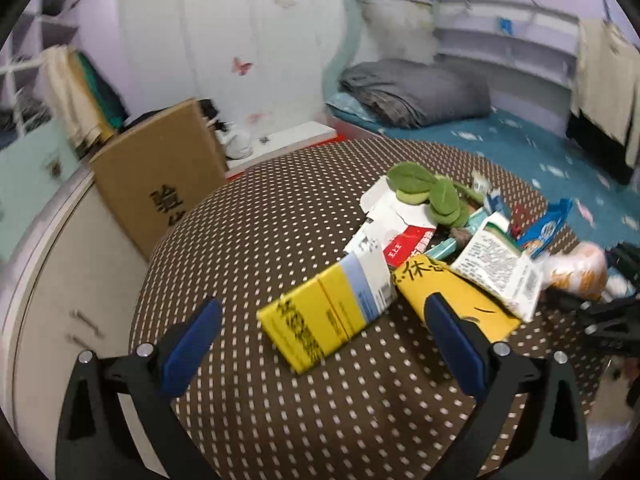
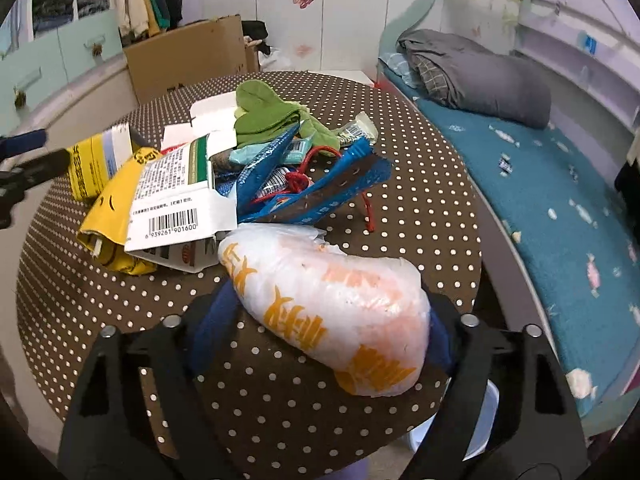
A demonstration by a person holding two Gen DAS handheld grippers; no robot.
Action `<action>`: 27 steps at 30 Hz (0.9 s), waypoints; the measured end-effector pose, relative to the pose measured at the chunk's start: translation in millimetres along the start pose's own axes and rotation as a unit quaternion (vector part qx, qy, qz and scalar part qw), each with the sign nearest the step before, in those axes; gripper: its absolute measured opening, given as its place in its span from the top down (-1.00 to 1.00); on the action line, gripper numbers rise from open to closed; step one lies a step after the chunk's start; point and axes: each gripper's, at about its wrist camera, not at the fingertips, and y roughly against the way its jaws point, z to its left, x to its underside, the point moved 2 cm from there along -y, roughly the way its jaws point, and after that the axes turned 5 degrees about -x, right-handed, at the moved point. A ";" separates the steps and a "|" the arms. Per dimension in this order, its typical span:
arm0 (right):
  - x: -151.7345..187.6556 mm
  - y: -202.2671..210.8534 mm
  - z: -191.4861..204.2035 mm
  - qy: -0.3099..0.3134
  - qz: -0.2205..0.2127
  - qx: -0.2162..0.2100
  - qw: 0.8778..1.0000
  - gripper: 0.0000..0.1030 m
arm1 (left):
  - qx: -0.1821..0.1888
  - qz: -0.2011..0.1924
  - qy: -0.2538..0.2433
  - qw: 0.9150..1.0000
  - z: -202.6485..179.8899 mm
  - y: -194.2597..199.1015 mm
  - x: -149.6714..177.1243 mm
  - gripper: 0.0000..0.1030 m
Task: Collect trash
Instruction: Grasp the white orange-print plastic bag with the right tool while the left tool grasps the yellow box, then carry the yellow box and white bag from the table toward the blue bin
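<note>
In the right wrist view, low in the middle of the frame, the right gripper [image 2: 320,328] has its blue fingers [image 2: 212,328] on both sides of a white plastic bag with orange print [image 2: 332,304]. The pads seem to squeeze the bag.

In the left wrist view, the left gripper [image 1: 320,340] hangs wide apart with nothing in it, low in the frame. A yellow box [image 1: 320,320] lies between its fingers but is not touched.

Behind, in the middle of both frames, the trash pile [image 2: 224,176] sits on the dotted brown table [image 2: 120,320]. A cardboard box [image 1: 160,196] stands farther back at the upper left, and a bed [image 2: 560,208] is on the right.
</note>
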 end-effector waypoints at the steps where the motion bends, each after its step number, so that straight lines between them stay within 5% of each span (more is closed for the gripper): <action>1: 0.2 1.4 -1.4 -0.005 -0.001 -0.006 1.000 -0.41 | -0.004 0.005 -0.014 1.000 -1.3 -7.6 -2.7 -0.92; 13: 0.6 21.3 -6.6 -0.046 -0.024 -0.014 0.999 -0.34 | 0.019 0.082 -0.027 0.996 -0.3 -71.1 -5.0 -0.91; 14: 0.1 22.7 -6.4 -0.047 -0.026 -0.015 0.998 -0.35 | 0.022 0.082 -0.021 0.996 0.5 -72.7 -4.2 -0.82; 15: -0.3 23.8 -6.0 -0.049 -0.027 -0.016 0.998 -0.34 | 0.026 0.081 -0.015 0.996 1.2 -73.3 -3.3 -0.41; 16: -0.7 24.6 -5.3 -0.049 -0.028 -0.017 0.998 -0.34 | 0.027 0.086 -0.009 0.996 1.1 -75.1 -1.3 -0.26; 21: -0.6 31.7 -2.7 -0.050 -0.036 -0.021 0.998 -0.34 | 0.014 0.076 0.016 0.997 4.9 -69.1 4.4 0.05; 27: 0.2 47.7 -3.4 -0.055 -0.054 -0.026 0.997 -0.34 | 0.009 0.050 0.047 0.998 10.5 -41.0 4.9 0.21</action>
